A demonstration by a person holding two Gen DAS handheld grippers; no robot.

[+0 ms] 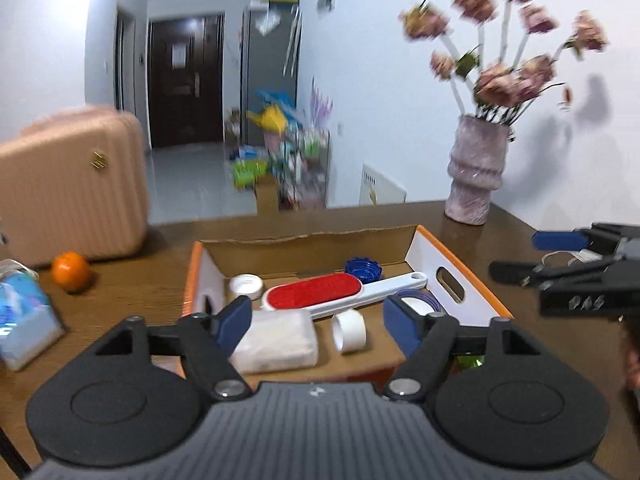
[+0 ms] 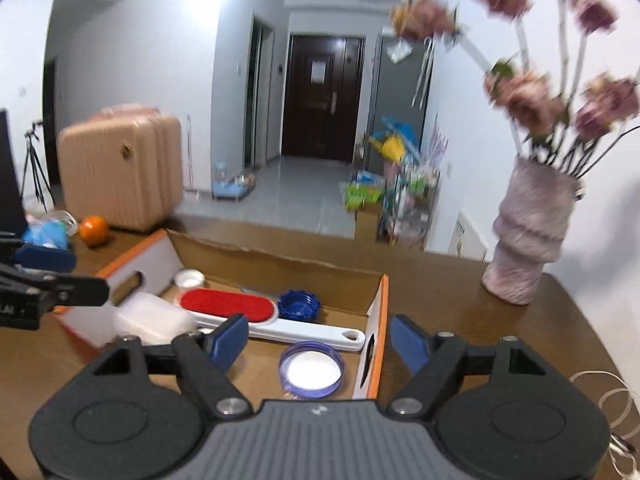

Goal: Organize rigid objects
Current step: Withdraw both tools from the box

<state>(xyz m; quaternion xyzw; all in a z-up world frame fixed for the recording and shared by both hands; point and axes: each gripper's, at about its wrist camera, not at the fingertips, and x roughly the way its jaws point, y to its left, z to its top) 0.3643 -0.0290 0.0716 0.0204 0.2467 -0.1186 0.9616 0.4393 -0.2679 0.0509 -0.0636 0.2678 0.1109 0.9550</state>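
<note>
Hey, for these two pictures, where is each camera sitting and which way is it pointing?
Left wrist: rides the left claw, looking forward-down into the cardboard box; right claw shows at right.
Right wrist: rides the right claw, aimed at the box's right wall; left claw shows at left.
Shared: lint brush, vase, hallway door.

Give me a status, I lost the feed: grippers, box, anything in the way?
Left gripper open, empty. Right gripper open, empty. Box holds lint brush, caps, tape roll. Orange on the table outside the box; nothing blocking.
</note>
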